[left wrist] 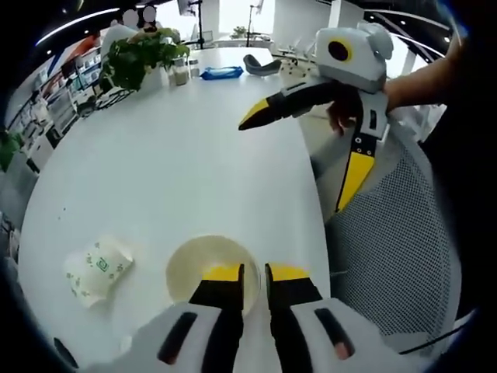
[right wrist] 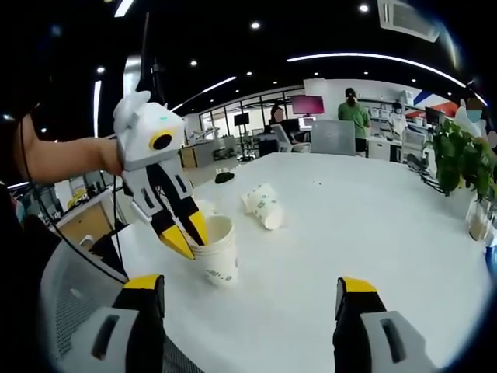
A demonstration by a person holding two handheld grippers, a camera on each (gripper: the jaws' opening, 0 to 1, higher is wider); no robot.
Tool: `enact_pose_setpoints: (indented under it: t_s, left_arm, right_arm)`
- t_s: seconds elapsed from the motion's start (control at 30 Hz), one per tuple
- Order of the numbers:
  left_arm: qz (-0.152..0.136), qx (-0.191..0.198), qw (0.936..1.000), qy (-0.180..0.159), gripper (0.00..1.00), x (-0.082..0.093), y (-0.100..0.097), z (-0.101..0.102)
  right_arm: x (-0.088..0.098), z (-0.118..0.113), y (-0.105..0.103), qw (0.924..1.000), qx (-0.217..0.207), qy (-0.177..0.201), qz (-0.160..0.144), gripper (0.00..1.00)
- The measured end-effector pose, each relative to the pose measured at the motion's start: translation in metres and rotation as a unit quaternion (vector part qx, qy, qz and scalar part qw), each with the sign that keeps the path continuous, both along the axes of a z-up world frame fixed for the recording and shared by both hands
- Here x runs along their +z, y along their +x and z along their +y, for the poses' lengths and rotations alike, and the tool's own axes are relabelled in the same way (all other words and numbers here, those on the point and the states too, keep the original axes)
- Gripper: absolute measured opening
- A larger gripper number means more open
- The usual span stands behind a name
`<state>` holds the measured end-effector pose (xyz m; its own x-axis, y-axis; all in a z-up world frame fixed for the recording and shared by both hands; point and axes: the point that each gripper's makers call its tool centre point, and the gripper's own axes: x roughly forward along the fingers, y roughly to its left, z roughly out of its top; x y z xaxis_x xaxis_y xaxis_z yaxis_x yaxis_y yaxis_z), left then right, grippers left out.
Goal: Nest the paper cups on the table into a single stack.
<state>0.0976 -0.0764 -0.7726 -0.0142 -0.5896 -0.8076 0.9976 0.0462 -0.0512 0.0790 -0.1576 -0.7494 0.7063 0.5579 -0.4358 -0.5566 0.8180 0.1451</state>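
While my left claw (left wrist: 252,272) pinches the upright cup's (right wrist: 216,250) rim, right claw (right wrist: 251,289) spread, the fallen cup (right wrist: 262,205) awaits nesting.

Open-plan office, desks (right wrist: 388,148), monitors (right wrist: 307,104)

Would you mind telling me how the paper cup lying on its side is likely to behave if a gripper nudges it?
The paper cup on its side rests on its curved wall on the smooth white table, so it would probably roll in an arc. It looks thin and empty, likely light and easily dented. The upright cup seems steadier.
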Motion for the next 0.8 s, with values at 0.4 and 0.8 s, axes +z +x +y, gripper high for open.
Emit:
enact_pose_setpoints:
  t_s: [0.4,0.8]
  left_arm:
    - [-0.028,0.023,0.9984,-0.044,0.22,0.042,0.010,0.008]
    - [-0.069,0.056,0.9947,-0.052,0.33,0.063,0.033,0.026]
  right_arm:
    - [0.001,0.002,-0.001,1.0000,0.002,0.000,0.000,0.92]
    - [0.000,0.000,0.000,1.0000,0.001,0.003,-0.002,0.92]
